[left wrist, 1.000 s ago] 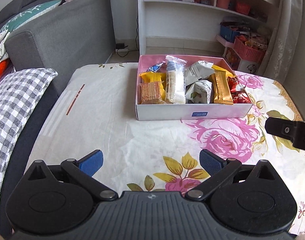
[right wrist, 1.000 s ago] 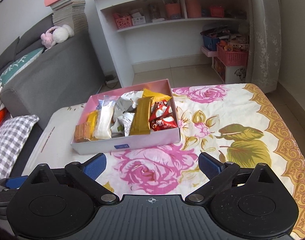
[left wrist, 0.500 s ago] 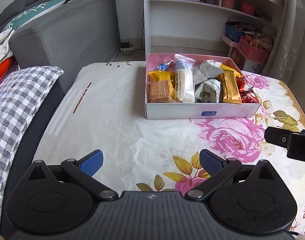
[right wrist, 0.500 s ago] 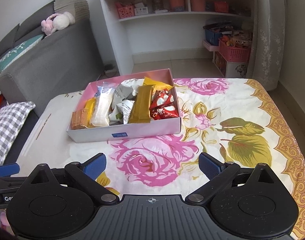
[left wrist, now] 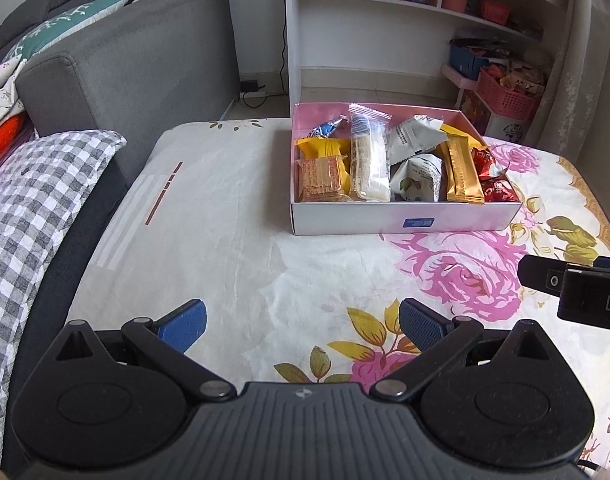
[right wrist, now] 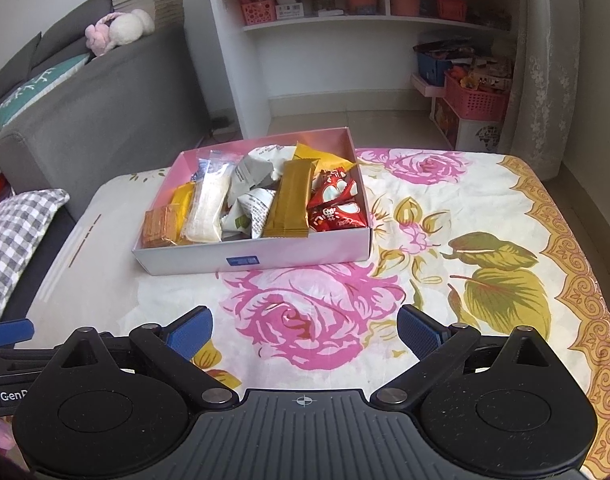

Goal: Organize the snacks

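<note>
While both tools hover above the floral cloth [right wrist: 485,208]:
Left gripper [left wrist: 303,326]: jaws wide, empty.
Right gripper [right wrist: 305,326]: jaws wide, empty.
Snack box [right wrist: 305,250]: packets inside.

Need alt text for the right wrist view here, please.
An open pink box packed with wrapped snacks sits on a rose-print tablecloth. The right tongs hover open and empty in front of it.
</note>
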A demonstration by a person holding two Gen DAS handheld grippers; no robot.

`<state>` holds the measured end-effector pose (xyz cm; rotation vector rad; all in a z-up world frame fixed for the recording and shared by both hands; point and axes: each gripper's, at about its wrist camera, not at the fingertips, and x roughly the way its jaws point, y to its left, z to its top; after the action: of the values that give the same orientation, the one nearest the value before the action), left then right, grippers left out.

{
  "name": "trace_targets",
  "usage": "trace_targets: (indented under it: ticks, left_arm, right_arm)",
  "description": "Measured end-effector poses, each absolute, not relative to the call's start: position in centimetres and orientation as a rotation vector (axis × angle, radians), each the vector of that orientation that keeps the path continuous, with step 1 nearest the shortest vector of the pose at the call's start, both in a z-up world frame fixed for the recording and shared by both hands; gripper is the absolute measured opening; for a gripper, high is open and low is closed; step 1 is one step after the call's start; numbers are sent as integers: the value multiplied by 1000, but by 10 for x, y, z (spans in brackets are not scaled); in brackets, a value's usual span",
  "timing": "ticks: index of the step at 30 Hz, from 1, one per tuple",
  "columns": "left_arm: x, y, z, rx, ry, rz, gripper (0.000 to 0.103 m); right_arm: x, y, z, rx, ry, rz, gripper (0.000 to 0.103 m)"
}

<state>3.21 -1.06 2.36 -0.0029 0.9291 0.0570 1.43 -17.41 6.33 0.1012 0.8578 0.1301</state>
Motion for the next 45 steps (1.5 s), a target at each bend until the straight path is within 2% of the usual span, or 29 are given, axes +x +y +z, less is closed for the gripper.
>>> trace_targets:
  ticks: [45]
  left_arm:
    - [30, -11, 26, 23, 923, 59, 103]
  right_arm:
    - [10, -171, 66, 80, 852, 138, 100]
